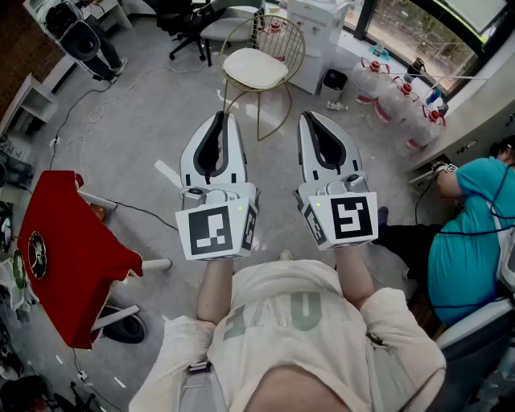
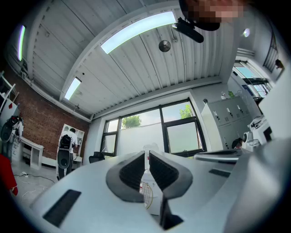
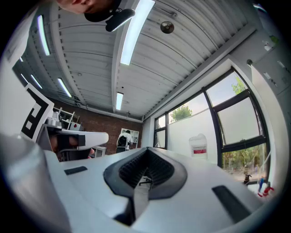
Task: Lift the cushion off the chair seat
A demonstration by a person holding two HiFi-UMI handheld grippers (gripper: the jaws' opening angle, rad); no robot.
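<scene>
Grey floor all round; a red-covered table stands left of the left gripper, water jugs and windows right of the right gripper, strip lights overhead.

The grey concrete floor carries a gold wire-frame chair with a round white cushion on its seat, a low stand draped in red cloth, clear red-capped water jugs and a thin black cable.
</scene>
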